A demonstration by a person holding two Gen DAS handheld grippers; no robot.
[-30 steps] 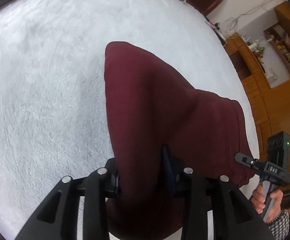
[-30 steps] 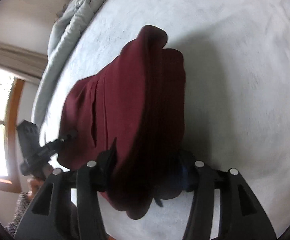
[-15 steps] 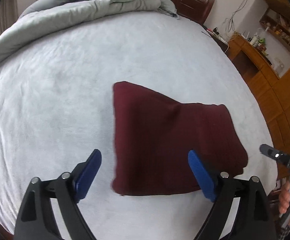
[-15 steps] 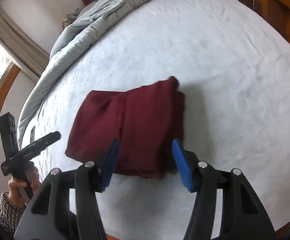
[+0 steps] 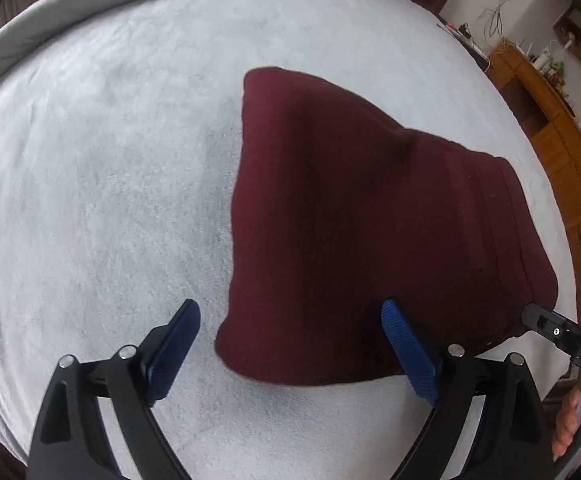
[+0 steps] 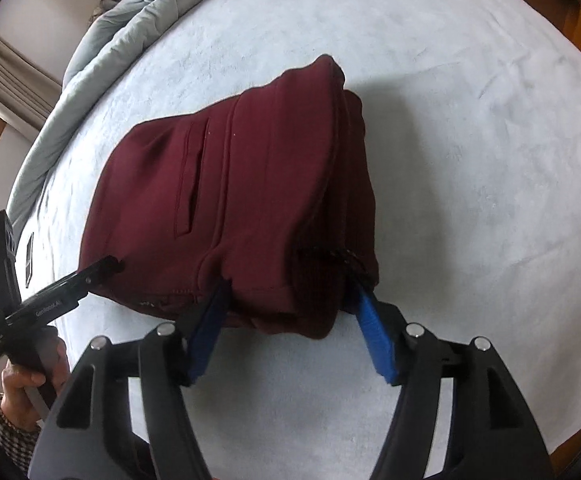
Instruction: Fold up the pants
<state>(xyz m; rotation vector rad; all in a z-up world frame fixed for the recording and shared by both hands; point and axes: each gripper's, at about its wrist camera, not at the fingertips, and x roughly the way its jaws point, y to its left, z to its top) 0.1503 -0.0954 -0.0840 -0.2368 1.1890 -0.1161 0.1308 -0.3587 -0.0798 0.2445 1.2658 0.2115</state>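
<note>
Pants (image 5: pixel 370 220) are lying folded into a compact maroon block, centre-right of the left view, centre of the right view, flat on the bed cover (image 5: pixel 90 180).

My left gripper (image 5: pixel 290 344) is standing wide open, holding nothing; its blue pads (image 5: pixel 408 354) are bracketing the near corner of the fold without pinching it.

My right gripper (image 6: pixel 288 328) is open too, gripping nothing, pads (image 6: pixel 372 334) sitting at the near edge of the stack, one each side, just beside or touching the cloth. I cannot tell which.

Judgement: the fold looks nearly finished. I am treating this as a tidy-and-release step: keep both sets of fingers spread, back straight away from the edge, and avoid dragging a layer loose, since the lower right corner shows bunched layers.

Surface: pale fleecy cover, soft, cloth will catch on it. Grey duvet (image 6: pixel 138 28) is heaped in the upper left. Wooden cabinets (image 5: pixel 562 132) are filling the right edge of the left view.
</note>
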